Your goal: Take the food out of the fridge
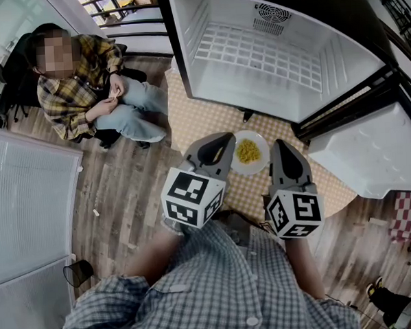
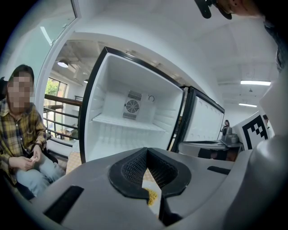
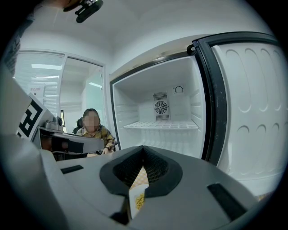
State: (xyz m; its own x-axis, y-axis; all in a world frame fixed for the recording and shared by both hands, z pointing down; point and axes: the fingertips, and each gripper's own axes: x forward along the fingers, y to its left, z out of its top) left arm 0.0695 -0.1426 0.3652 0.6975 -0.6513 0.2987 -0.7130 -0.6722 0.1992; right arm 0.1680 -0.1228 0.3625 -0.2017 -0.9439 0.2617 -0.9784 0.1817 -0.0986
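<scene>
1. The plate [image 1: 249,152] of loose yellow food [image 1: 247,151] looks light, stiff and breakable, and its rim is probably slick. Take it by opposite rim edges and keep it level so that nothing spills.
2. It sits on the checked tabletop [image 1: 189,123], outside the open fridge [image 1: 255,54], whose shelf is bare.
3. The plate lies between the left hand-held gripper [image 1: 221,143] and the right hand-held gripper [image 1: 282,149], just beside both tips. I cannot tell whether they touch it.
4. Both have their jaws closed together, empty.
</scene>
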